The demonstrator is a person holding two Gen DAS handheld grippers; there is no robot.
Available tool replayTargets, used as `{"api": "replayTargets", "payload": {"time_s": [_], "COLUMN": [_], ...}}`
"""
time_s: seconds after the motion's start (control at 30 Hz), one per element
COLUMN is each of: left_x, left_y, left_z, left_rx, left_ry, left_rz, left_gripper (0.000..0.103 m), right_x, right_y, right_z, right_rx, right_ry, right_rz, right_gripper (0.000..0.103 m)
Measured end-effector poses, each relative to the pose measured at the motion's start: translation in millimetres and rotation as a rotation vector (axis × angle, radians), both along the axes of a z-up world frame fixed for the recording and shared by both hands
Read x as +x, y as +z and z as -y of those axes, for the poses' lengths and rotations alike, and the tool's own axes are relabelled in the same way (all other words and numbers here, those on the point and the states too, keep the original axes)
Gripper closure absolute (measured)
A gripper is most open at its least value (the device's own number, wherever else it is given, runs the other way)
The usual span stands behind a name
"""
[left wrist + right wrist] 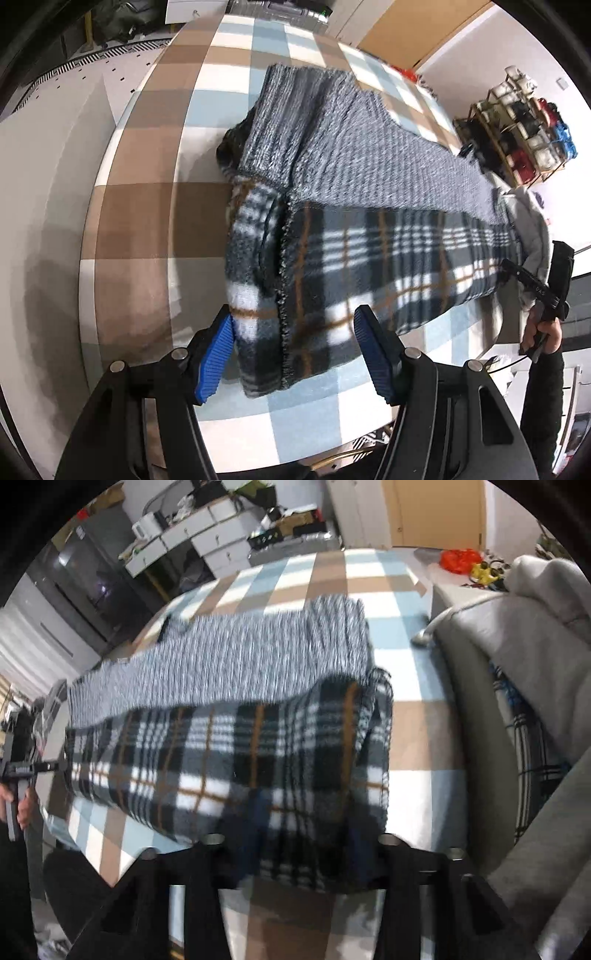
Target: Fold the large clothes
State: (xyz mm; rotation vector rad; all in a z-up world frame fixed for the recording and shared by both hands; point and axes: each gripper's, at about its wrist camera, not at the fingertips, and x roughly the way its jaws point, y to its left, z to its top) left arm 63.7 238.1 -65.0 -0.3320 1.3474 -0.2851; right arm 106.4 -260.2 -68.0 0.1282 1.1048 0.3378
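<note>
Clearly, plaid garment (369,266) edge hangs between left tool (293,354) pads, checked table (147,221) bare beside.

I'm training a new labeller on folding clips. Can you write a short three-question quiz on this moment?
1. True or false: the left gripper has plaid fabric between its blue pads.
2. What lies over the plaid fabric's far side? A) grey knit layer B) red towel C) a pillow
3. Fill in: the garment rests on a ___ cloth.

Key: 1 true; 2 A; 3 checked.
</note>
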Motion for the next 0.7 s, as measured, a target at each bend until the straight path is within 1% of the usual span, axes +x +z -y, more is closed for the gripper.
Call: {"api": "replayTargets", "payload": {"time_s": [0.03,0.1,0.13,0.17,0.23,0.27,0.3,0.37,0.4,0.47,0.5,0.67,0.7], "left_x": [1,4,5,4,7,8,10,15,17,18,23,39,42], "left_y": [-4,-15,-22,-26,-33,-34,-35,-35,-35,-37,-38,-39,-40], "left_z": [1,7,10,14,20,20,21,25,26,33,44,52,54], "left_rx": [-0.009,-0.018,-0.008,-0.006,-0.031,-0.033,-0.028,-0.011,-0.003,0.010,0.016,0.060,0.063], "left_ry": [0.002,-0.002,0.004,0.009,0.025,0.029,0.031,0.023,0.016,0.002,-0.001,-0.026,-0.027], "left_rz": [-0.021,-0.066,-0.079,-0.084,-0.090,-0.086,-0.079,-0.064,-0.062,-0.064,-0.067,-0.067,-0.067], "left_gripper": [0.043,0.043,0.043,0.043,0.043,0.041,0.041,0.041,0.041,0.041,0.041,0.040,0.040], "right_x": [2,7,13,19,26,27,29,29,28,23,20,1,-5], "right_y": [1,-1,-5,-10,-21,-27,-32,-34,-35,-35,-35,-32,-30], "right_z": [0,-2,-4,-6,-10,-10,-11,-9,-10,-12,-16,-30,-32], "right_rx": [0.002,0.001,-0.011,-0.025,-0.051,-0.056,-0.051,-0.037,-0.034,-0.014,-0.004,-0.056,-0.063], "right_ry": [-0.014,-0.031,-0.044,-0.056,-0.066,-0.065,-0.063,-0.069,-0.070,-0.051,-0.026,0.035,0.046], "right_rz": [0.008,0.014,0.000,-0.017,-0.047,-0.062,-0.072,-0.065,-0.066,-0.067,-0.068,-0.055,-0.052], "right_gripper": [0.035,0.035,0.035,0.035,0.035,0.035,0.035,0.034,0.036,0.053,0.061,0.068,0.073]}}
